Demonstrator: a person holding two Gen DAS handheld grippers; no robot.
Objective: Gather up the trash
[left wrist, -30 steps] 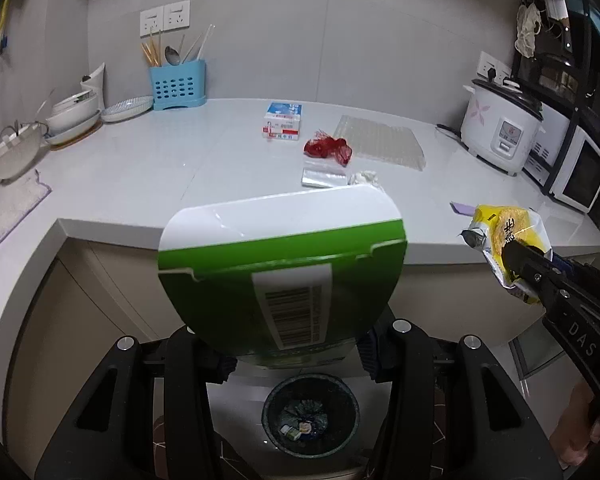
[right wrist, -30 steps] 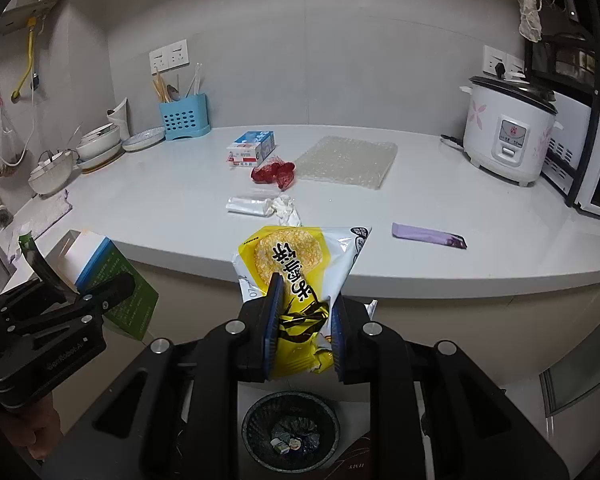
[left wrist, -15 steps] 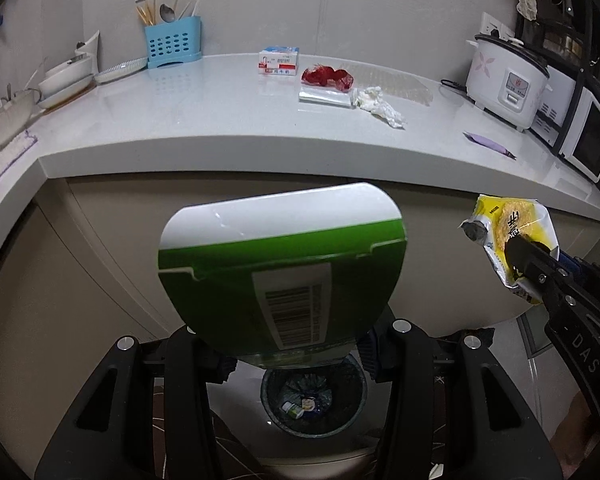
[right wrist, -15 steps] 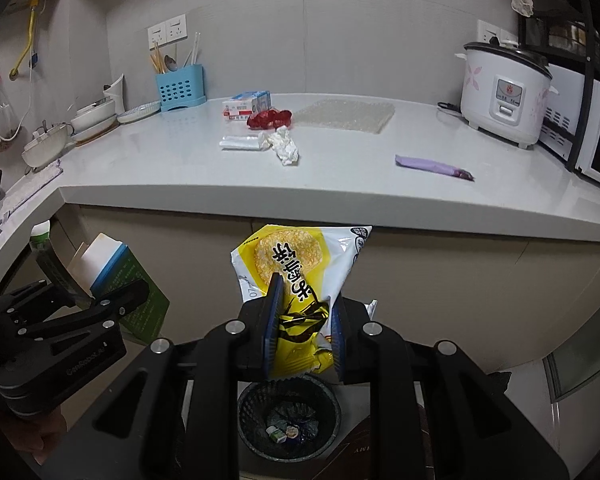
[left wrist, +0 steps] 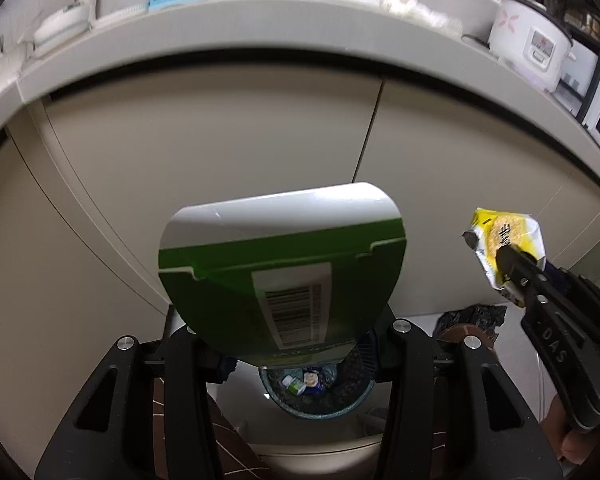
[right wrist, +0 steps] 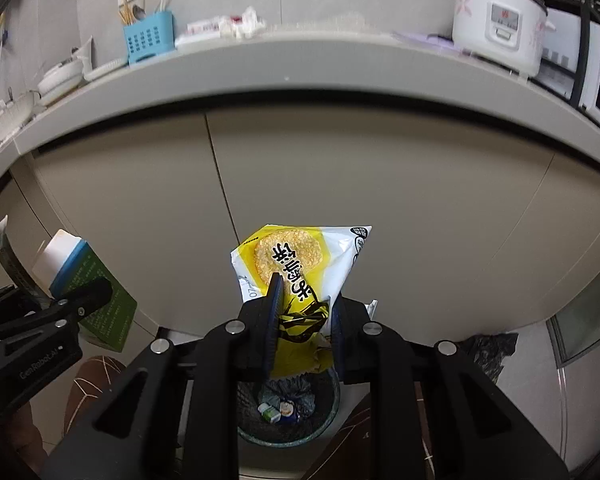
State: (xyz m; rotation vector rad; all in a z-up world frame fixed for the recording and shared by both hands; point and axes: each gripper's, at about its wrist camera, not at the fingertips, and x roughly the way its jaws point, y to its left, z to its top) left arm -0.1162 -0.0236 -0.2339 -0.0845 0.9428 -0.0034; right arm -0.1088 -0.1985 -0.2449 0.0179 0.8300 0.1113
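Observation:
My left gripper point(left wrist: 288, 344) is shut on a green and white carton point(left wrist: 284, 268) and holds it above a round bin point(left wrist: 320, 396) on the floor. The carton also shows at the left of the right wrist view point(right wrist: 88, 292). My right gripper point(right wrist: 304, 320) is shut on a yellow snack bag point(right wrist: 300, 264) above the same bin point(right wrist: 288, 412), which holds several bits of trash. The bag also shows at the right of the left wrist view point(left wrist: 504, 244). Both grippers are below the counter edge, in front of the cabinet doors.
The counter point(right wrist: 300, 68) above carries a blue utensil holder point(right wrist: 148, 42), a rice cooker point(right wrist: 496, 28), a small box and crumpled wrappers point(right wrist: 236, 24). Beige cabinet doors point(left wrist: 220, 140) stand just ahead. A black plastic bag point(right wrist: 488, 352) lies on the floor at the right.
Both grippers have dropped from counter height to below the counter edge, with the carton and the snack bag still held. The bin now looks nearer and larger.

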